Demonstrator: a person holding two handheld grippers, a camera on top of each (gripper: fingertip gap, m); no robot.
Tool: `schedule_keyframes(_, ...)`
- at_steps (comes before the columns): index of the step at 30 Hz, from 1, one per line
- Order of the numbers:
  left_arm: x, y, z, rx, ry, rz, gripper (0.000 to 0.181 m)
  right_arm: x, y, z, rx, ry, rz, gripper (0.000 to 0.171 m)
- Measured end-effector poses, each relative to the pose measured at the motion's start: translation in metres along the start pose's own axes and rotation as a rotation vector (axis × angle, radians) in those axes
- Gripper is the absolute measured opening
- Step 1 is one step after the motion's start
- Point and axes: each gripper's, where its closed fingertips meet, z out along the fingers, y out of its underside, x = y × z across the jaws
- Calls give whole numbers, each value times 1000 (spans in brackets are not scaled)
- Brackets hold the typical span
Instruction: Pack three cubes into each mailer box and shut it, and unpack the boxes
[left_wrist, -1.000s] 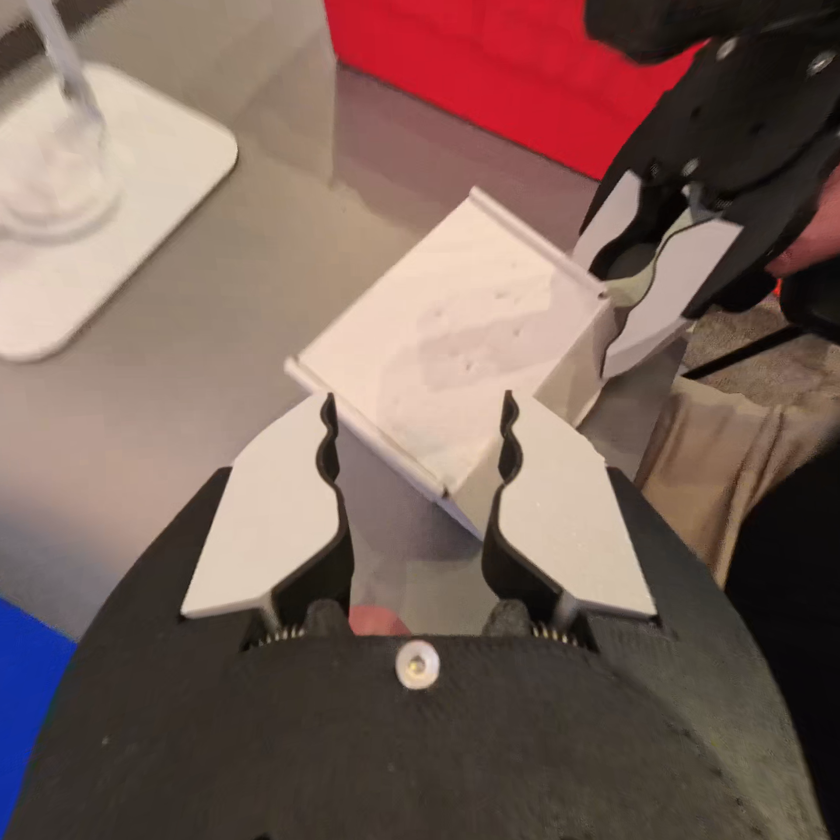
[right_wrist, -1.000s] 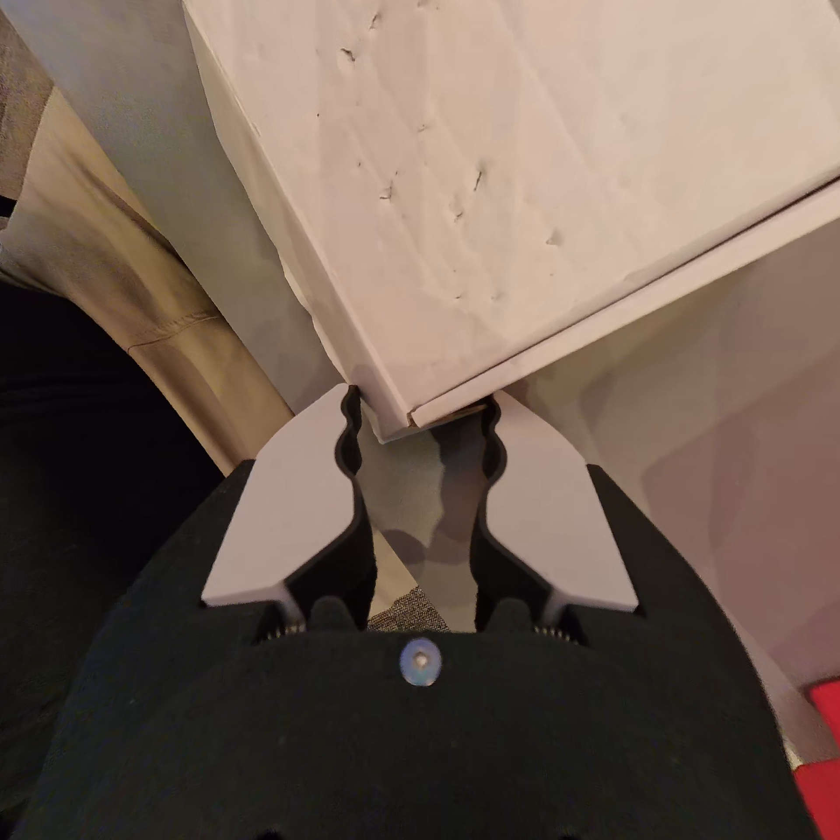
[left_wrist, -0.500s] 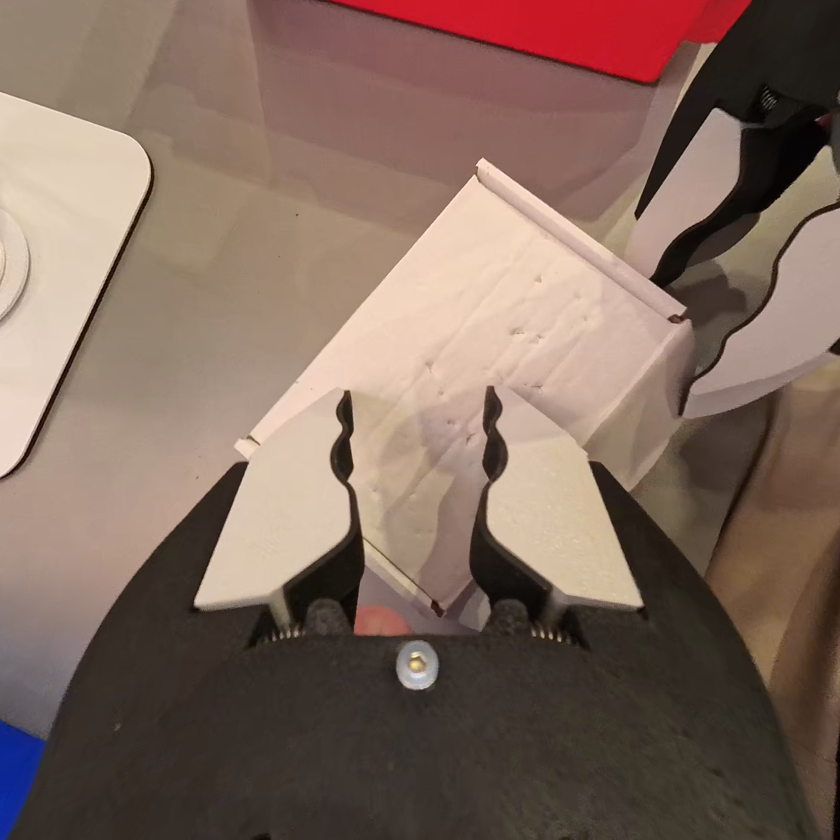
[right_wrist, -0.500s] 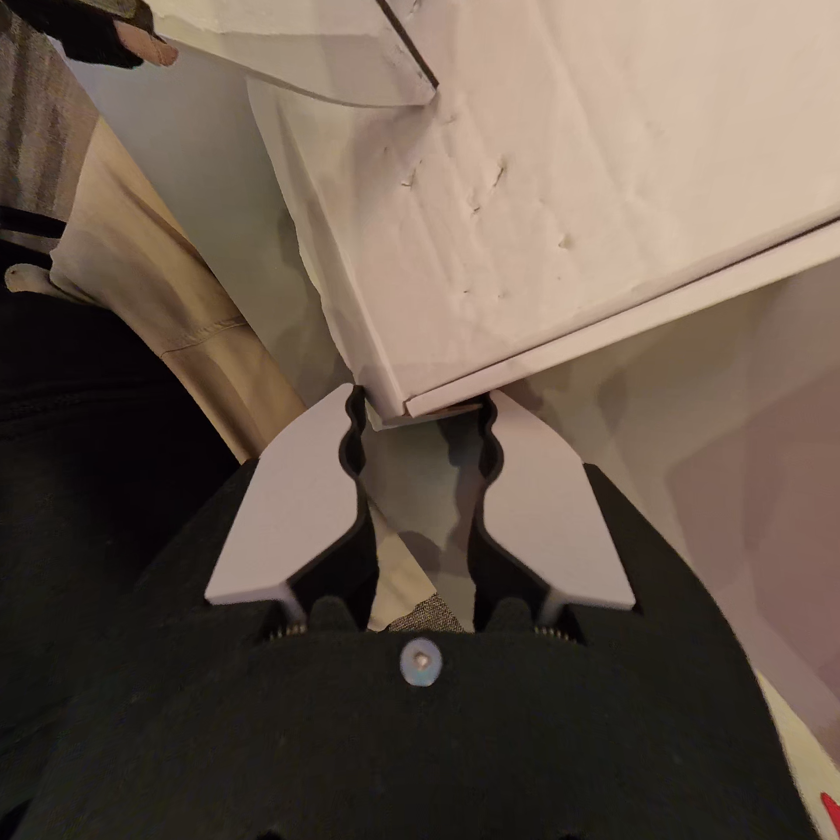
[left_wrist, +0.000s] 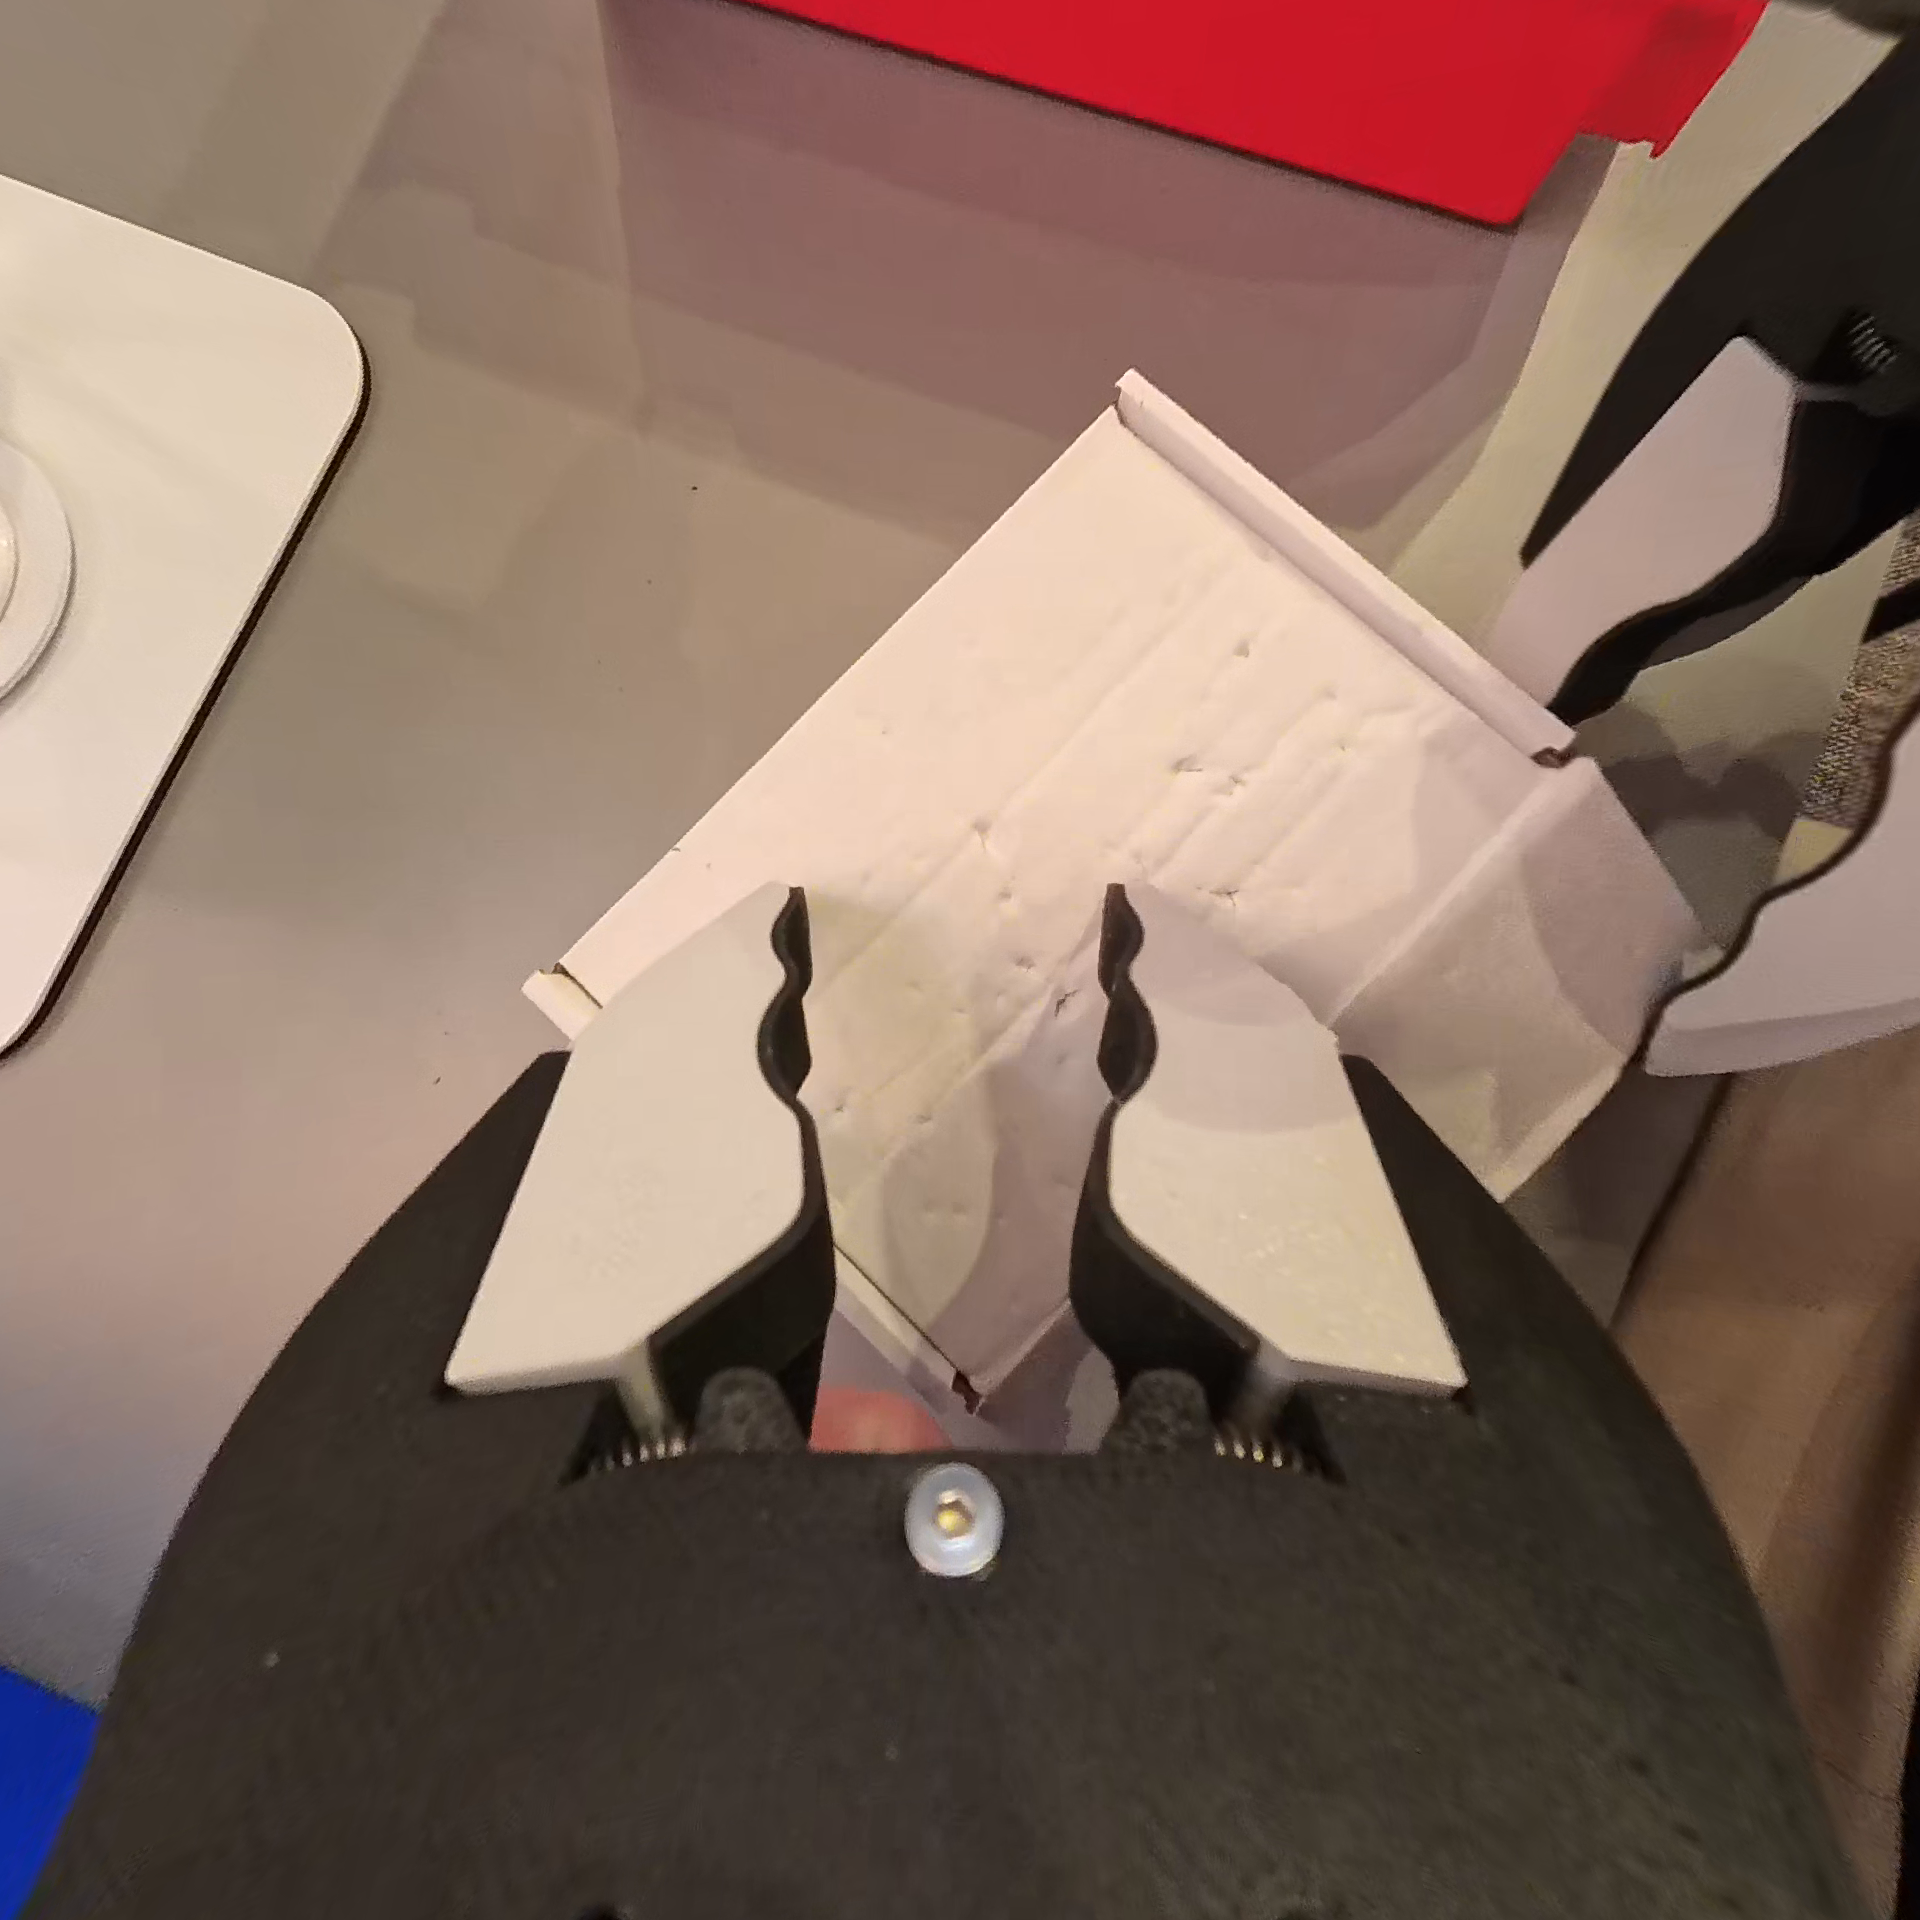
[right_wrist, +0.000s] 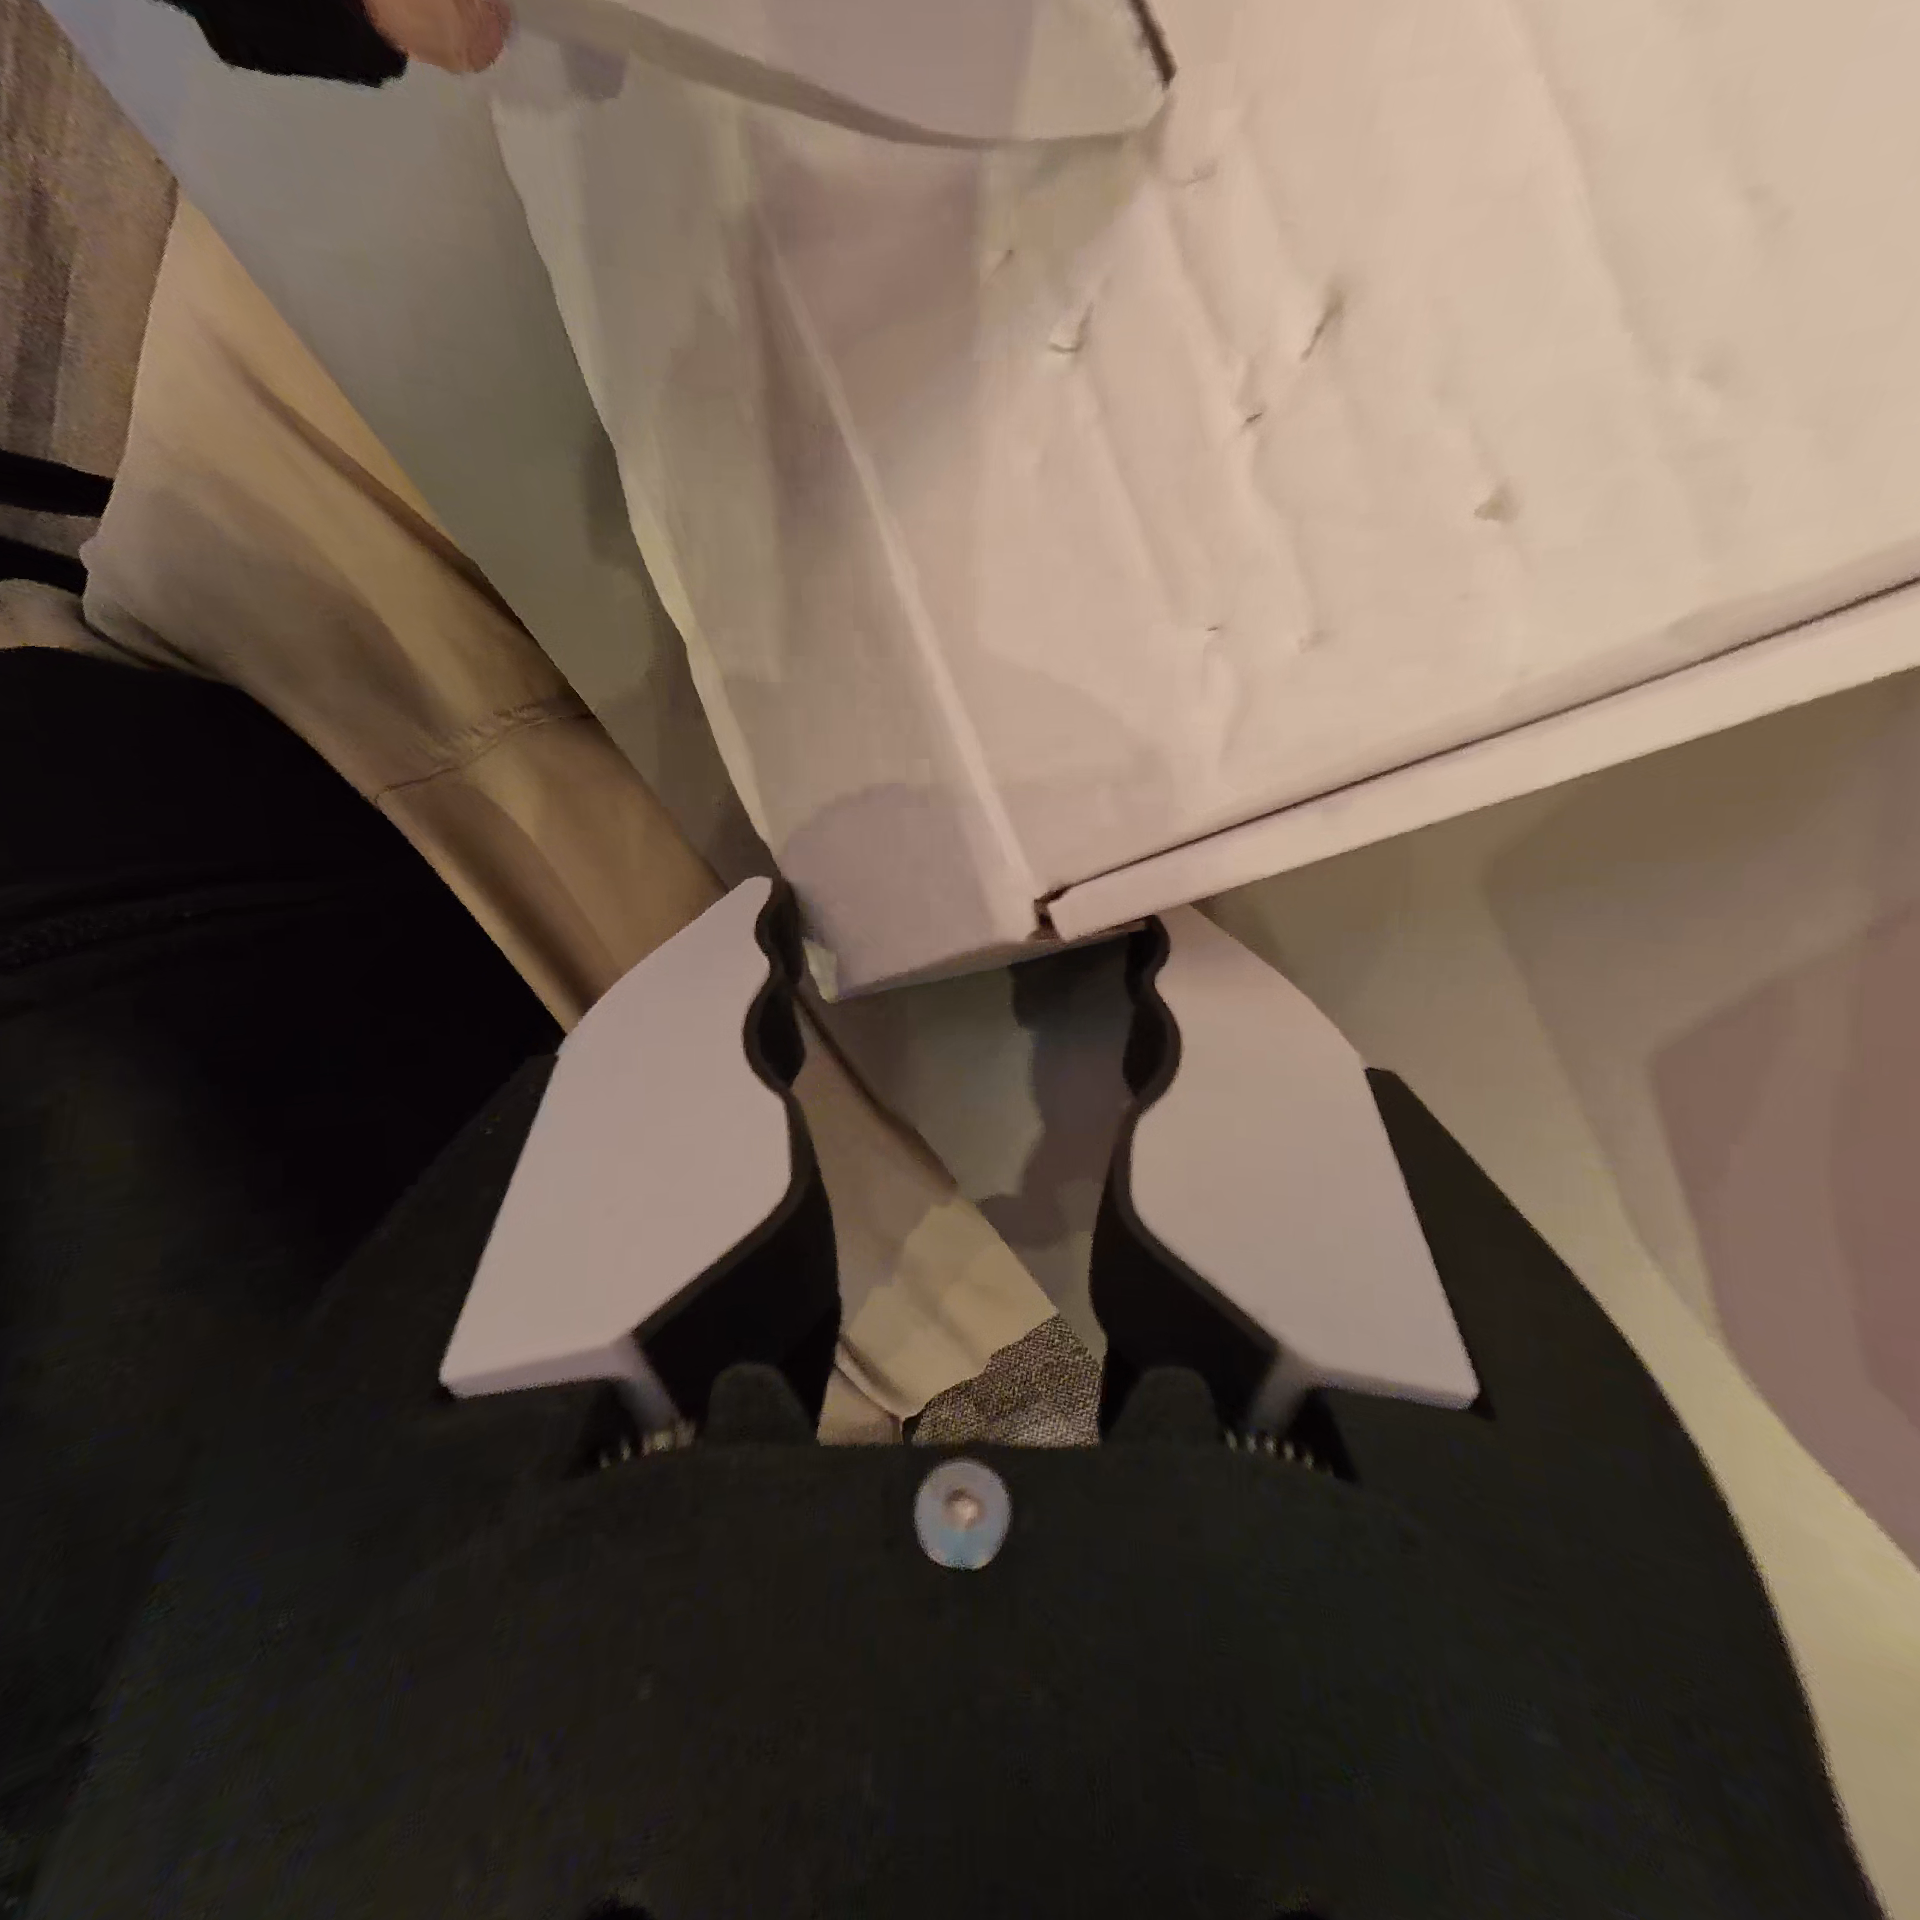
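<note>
The closed white box (left_wrist: 1164, 831) is lying on the grey table (left_wrist: 499, 727). The left gripper (left_wrist: 951, 935) is hovering over its lid with jaws apart. The right gripper (right_wrist: 961, 956) is standing at a corner of the box, jaws apart too.

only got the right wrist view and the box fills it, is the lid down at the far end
Observer: Yes. In the left wrist view the mailer box has its lid lying flat along the far edge.
Operator: where's the left gripper
Observer: The left gripper is over the box's top near one corner, jaws open, holding nothing.
Operator: anything else close by
Observer: A white flat base sits on the table to the box's left, apart from it.
</note>
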Motion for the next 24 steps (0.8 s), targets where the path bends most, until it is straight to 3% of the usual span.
schedule_keyframes(1,0,0,0,-1,1,-1,54,0,0,0,0,4,-1,60)
schedule_keyframes(24,0,0,-1,-5,2,-14,52,-16,2,6,-57,-49,-45,62)
